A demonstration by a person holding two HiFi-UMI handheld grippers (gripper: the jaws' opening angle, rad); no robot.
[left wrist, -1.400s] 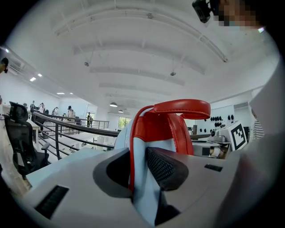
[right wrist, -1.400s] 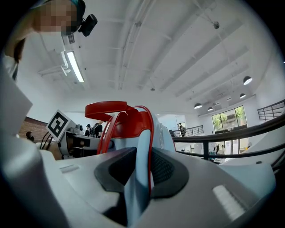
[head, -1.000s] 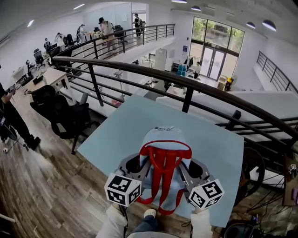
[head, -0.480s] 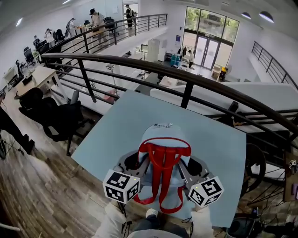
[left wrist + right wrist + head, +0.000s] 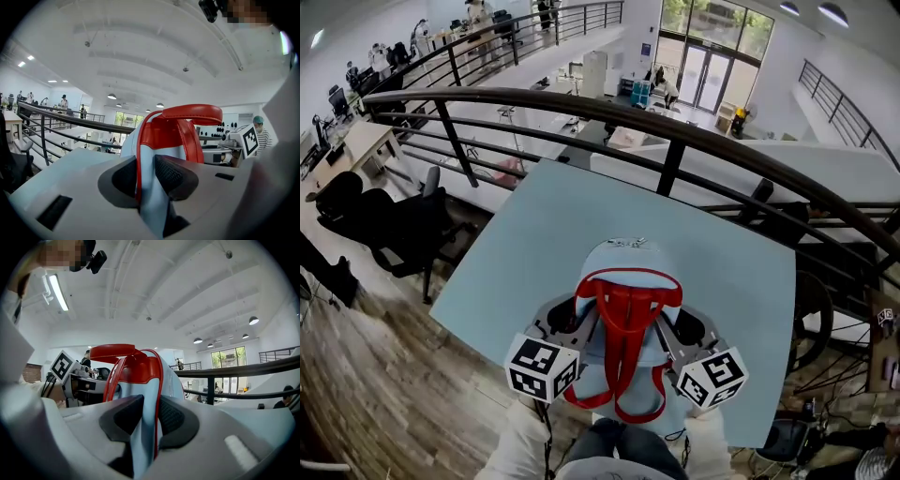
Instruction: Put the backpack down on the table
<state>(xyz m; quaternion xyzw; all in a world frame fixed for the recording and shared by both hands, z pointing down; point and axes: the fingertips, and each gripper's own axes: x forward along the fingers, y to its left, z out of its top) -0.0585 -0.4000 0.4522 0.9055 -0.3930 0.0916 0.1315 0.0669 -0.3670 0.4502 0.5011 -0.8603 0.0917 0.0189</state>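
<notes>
Left claw [image 5: 145,176] first: its jaws are pinched on the side of the pale-blue fabric backpack with red leather-look straps [image 5: 628,272], with blue cloth and a red piped edge pressed between the dark ribbed pads. Your right claw [image 5: 150,420] does the same on the opposite side, clamped on blue cloth and a red edge. Neither claw is spread.

From your head view the backpack hangs upright between the two claws at 6 o'clock over the pale-blue square tabletop [image 5: 534,234], close to the near edge. The curved dark metal railing [image 5: 675,141] runs well beyond it at 12 o'clock. No view shows whether its base touches the table, so treat it as not yet set down.

Three things could go wrong:

- The bag sits very near the 6 o'clock edge. If the base lands only partly on the top, the soft body may slump back toward your legs.
- The red strap loops dangle at 6 o'clock — they could fold under the base and leave the bag rocking.
- You hold cloth, not frame, so letting go with one claw before the other would likely swing the load sideways.
</notes>
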